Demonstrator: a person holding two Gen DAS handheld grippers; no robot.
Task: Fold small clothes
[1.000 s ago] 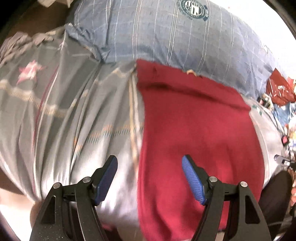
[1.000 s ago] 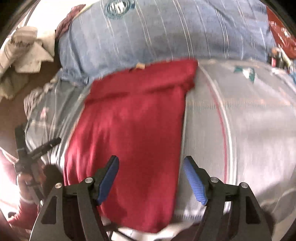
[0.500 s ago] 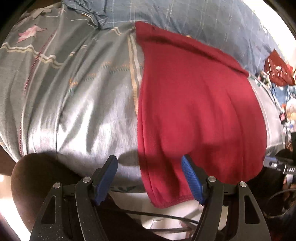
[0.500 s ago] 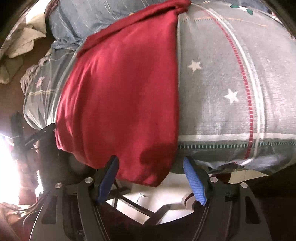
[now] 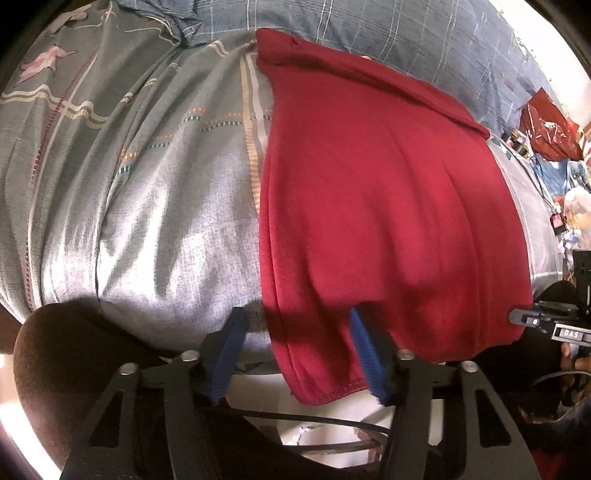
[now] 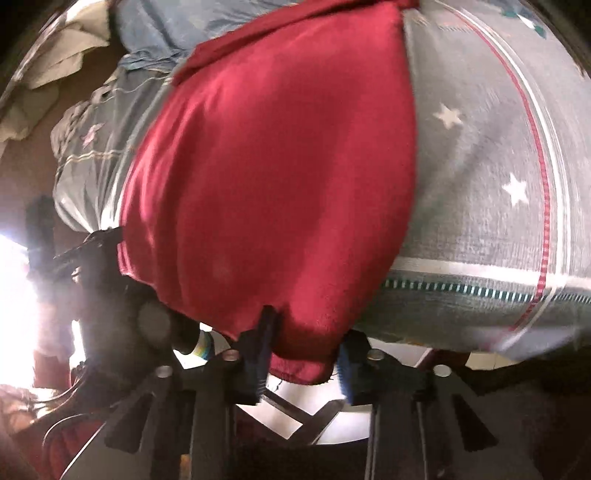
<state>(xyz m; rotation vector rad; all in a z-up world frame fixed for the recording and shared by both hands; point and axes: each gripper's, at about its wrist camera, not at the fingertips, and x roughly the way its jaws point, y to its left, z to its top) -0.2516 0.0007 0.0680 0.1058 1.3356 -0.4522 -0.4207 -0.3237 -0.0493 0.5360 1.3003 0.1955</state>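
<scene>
Your left claw (image 5: 295, 354) points steeply down at the near edge of the bed (image 5: 147, 221). The red garment (image 5: 388, 203) lies spread on the grey patterned bedsheet (image 5: 177, 236) ahead of the claw, its hem hanging over the edge. The garment's near left corner sits between the blue pads (image 5: 364, 354); the jaws have just been closing, but the left pad stands clear of the cloth, so no grip yet.

Your right claw (image 6: 303, 362) has the garment's (image 6: 277, 184) near right corner between its jaws, which have just been closing. Both pads look pressed against the hem: gripping the red garment, though the picture is somewhat blurred.

Beyond the garment lies a blue checked pillow (image 5: 369, 33). The sheet's (image 6: 480, 184) white stars lie to the right of the right claw.
</scene>
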